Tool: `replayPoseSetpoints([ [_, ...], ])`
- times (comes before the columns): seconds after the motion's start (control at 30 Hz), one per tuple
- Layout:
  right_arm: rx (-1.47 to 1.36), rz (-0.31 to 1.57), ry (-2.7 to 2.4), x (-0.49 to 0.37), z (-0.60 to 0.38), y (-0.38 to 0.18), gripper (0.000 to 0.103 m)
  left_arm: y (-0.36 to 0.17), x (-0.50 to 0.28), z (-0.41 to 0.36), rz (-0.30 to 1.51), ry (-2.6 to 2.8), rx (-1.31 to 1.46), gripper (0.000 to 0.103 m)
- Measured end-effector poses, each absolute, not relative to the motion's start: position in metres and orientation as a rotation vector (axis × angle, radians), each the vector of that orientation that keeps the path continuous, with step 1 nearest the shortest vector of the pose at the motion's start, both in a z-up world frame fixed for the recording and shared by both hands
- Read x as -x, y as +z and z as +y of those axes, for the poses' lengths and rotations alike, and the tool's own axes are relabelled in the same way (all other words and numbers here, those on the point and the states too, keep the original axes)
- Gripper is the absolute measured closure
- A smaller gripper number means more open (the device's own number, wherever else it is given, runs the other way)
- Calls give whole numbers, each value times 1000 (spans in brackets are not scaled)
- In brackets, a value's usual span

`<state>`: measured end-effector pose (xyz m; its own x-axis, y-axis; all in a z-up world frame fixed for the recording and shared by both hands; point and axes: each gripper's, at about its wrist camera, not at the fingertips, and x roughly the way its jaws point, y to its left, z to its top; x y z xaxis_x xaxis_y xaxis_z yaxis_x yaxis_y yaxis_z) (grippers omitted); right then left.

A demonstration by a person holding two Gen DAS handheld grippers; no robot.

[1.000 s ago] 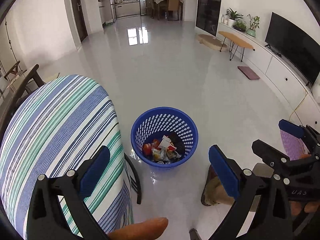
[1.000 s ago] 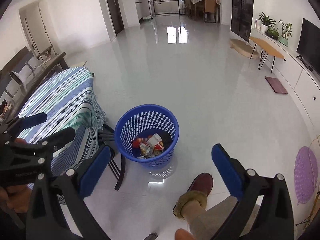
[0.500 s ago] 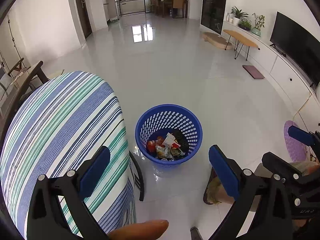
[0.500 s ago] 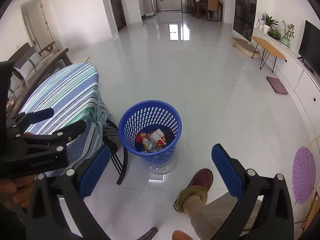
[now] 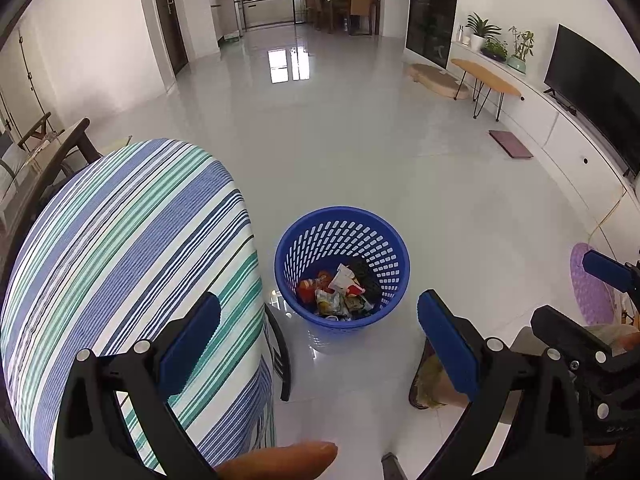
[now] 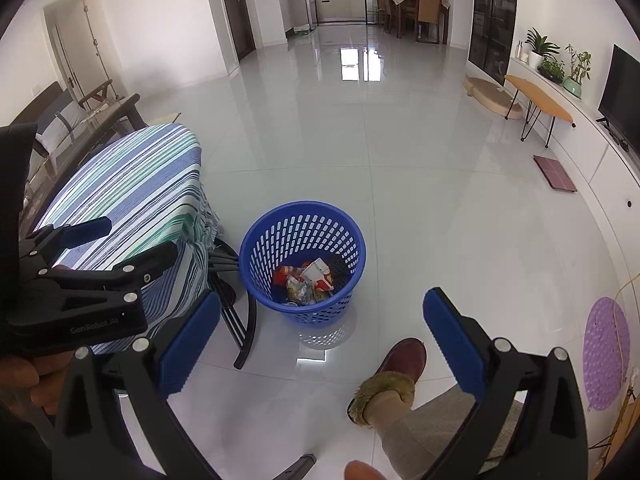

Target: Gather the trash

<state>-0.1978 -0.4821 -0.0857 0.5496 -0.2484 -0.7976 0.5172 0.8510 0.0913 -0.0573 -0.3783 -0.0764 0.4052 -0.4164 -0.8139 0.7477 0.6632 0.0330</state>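
Note:
A blue perforated trash basket (image 5: 384,240) stands on the white floor beside the striped table; it also shows in the right wrist view (image 6: 256,240). Several crumpled wrappers (image 5: 338,290) lie in its bottom, also seen in the right wrist view (image 6: 308,280). My left gripper (image 5: 318,320) is open and empty, held above the table's edge and the basket. My right gripper (image 6: 322,316) is open and empty, above the floor just in front of the basket. Each gripper shows at the edge of the other's view.
A table with a blue, green and white striped cloth (image 5: 120,248) stands left of the basket, with a dark chair frame (image 6: 240,320) under it. The person's slippered foot (image 6: 392,376) is near the basket. A purple mat (image 6: 604,356), TV cabinet and side table (image 5: 488,80) are at the right.
Both grippers have drawn back and up a little, so the basket sits slightly farther off and more to the right in both views. Both stay open and empty.

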Motion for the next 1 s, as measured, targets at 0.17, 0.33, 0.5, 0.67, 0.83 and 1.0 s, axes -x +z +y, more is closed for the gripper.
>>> replayPoseSetpoints([
  [0.17, -335, 880, -466, 198, -483, -85, 5, -76, 57, -378, 878, -761, -430, 5],
  [0.33, -337, 881, -468, 198, -483, -85, 5, -76, 56, -378, 878, -760, -430, 5],
  [0.5, -336, 883, -469, 198, -483, -85, 5, -76, 56, -378, 878, -760, -430, 5],
  [0.67, -338, 885, -470, 199, -484, -86, 5, -76, 54, -377, 878, -758, -430, 5],
  [0.83, -336, 886, -470, 198, -484, -86, 5, -76, 54, -378, 878, -759, -431, 5],
  [1.0, -338, 891, -470, 197, -485, -87, 5, -77, 52, -377, 880, -758, -432, 5],
])
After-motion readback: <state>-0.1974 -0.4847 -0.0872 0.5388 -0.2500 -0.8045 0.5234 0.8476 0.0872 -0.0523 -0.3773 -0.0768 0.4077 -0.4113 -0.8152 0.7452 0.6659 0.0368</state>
